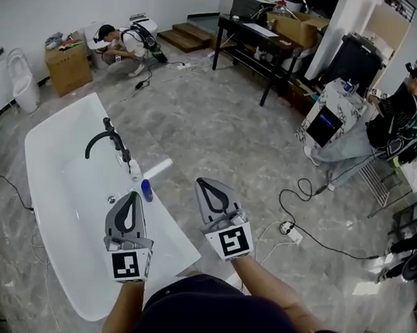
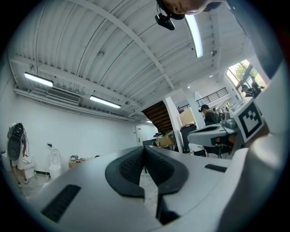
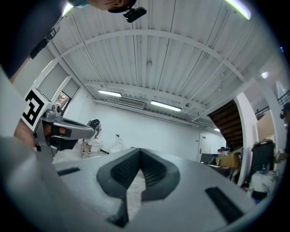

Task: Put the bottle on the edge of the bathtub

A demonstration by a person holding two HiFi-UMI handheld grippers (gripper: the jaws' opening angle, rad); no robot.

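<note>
Looking down in the head view, I have the tub [image 1: 174,237] on my left with a black faucet [image 1: 109,139] on its near edge. A blue bottle [image 1: 147,191] stands on that edge, just ahead of the left gripper [image 1: 131,199]. A white bottle [image 1: 134,168] stands just behind the blue one, by the faucet. I cannot tell which of the two the task means. The right gripper [image 1: 204,186] hangs beside the left one, over the floor and clear of the tub. Neither gripper carries anything.

In the left gripper view, the left gripper [image 2: 145,153] has its pads pressed together with nothing between them. It aims across the room, and no bottle or tub shows.

In the right gripper view, the right gripper [image 3: 139,155] is likewise pressed together and empty, aimed at the far wall.

My judgement is that the placing step looks done, since a bottle stands upright on the edge and both grippers are free. If another bottle is wanted, the next move calls for tipping a gripper down towards it and spreading the jaws first. Otherwise I should keep well apart from the edge, because a nudge could send either bottle into the tub.
</note>
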